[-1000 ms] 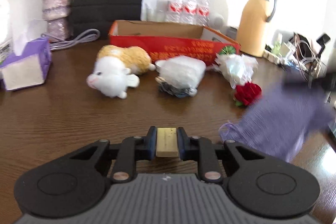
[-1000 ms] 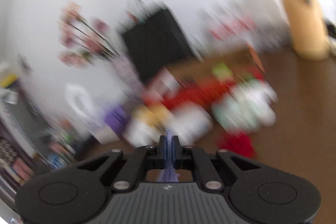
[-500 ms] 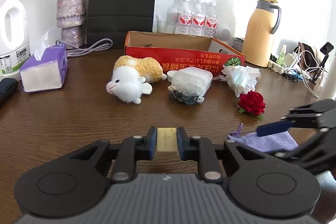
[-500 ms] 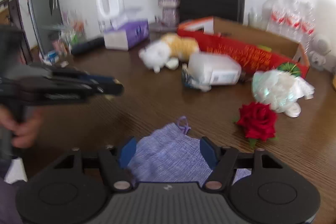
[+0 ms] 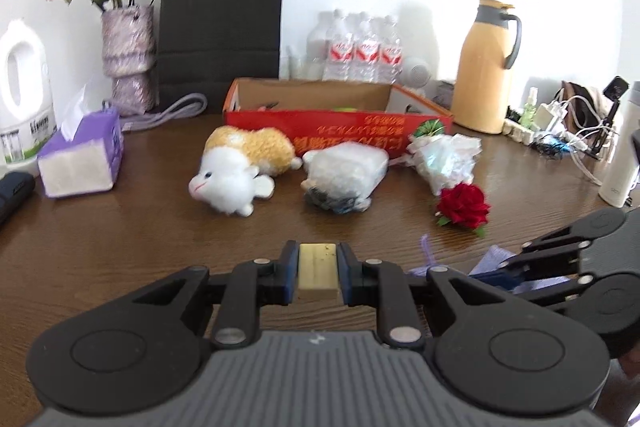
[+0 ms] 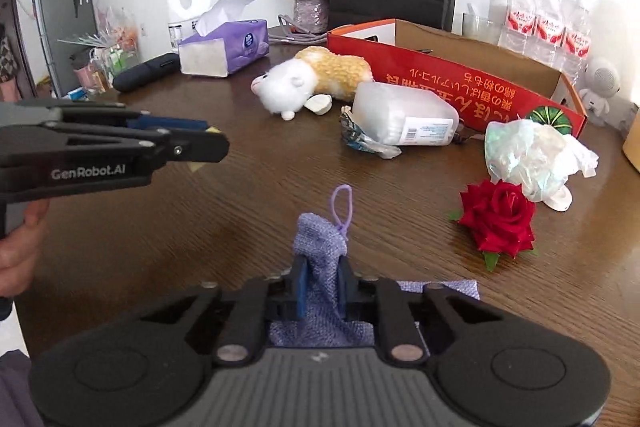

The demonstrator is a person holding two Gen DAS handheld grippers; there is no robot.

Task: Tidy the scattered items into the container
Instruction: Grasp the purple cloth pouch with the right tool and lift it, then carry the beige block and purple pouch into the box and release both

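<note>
**Pouch pinched, box straight ahead**

On the near edge of the brown wooden desk (image 6: 200,227), the small lilac woven drawstring pouch (image 6: 320,239) is the item in play. The right gripper (image 6: 322,293) is clenched on it, pads squeezing the cloth at mid-body, while the pouch's lower part lies flat on the wood under the gripper. Its long axis runs straight away from the gripper, cord loop leading, pointing toward the far side of the desk.

And that's the line that matters: the red open-topped cardboard box (image 6: 460,75) sits well beyond, up and slightly right of the pouch, with the clear plastic-wrapped packet (image 6: 404,121) and the white and tan plush animal (image 6: 312,79) lying between. The red fabric rose (image 6: 498,217) lies near on the right.

Over on the left, the left gripper (image 5: 318,269) is grasping a small tan wooden block (image 5: 317,267), hovering above the desk. The right hand is clearly the one on the pouch; I'd judge a lift and forward carry over the clutter comes next.
</note>
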